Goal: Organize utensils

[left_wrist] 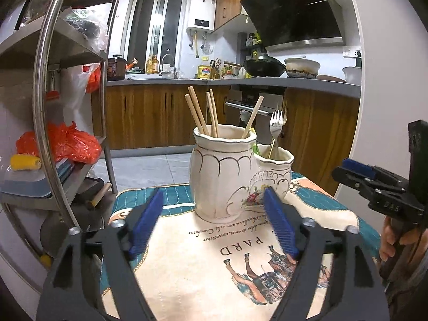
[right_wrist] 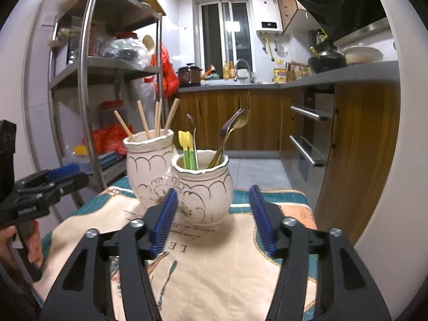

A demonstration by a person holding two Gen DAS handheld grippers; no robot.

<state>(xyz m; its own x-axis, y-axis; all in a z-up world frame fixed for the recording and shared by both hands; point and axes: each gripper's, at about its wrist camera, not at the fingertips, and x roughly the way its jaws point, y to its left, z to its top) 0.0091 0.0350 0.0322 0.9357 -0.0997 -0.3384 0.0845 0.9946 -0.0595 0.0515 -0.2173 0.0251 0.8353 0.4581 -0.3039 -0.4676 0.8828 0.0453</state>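
Observation:
A tall cream ceramic jar point(left_wrist: 219, 176) point(right_wrist: 149, 165) holds several wooden chopsticks point(left_wrist: 199, 112) point(right_wrist: 157, 120). A shorter matching jar point(left_wrist: 275, 171) point(right_wrist: 203, 187) joined to it holds forks point(left_wrist: 276, 123) point(right_wrist: 232, 131), a metal spoon and yellow-green plastic utensils point(right_wrist: 188, 149). Both stand on a printed tablecloth point(left_wrist: 203, 262) point(right_wrist: 214, 262). My left gripper point(left_wrist: 214, 214) is open and empty just in front of the tall jar. My right gripper point(right_wrist: 212, 211) is open and empty just in front of the short jar. Each gripper shows in the other's view at the side point(left_wrist: 355, 171) point(right_wrist: 67, 176).
A steel shelf rack point(left_wrist: 53, 101) point(right_wrist: 91, 80) with bags and boxes stands close on the left of the table. Wooden cabinets and an oven point(right_wrist: 310, 133) lie beyond the table's far edge, with a countertop point(left_wrist: 240, 81) of pots behind.

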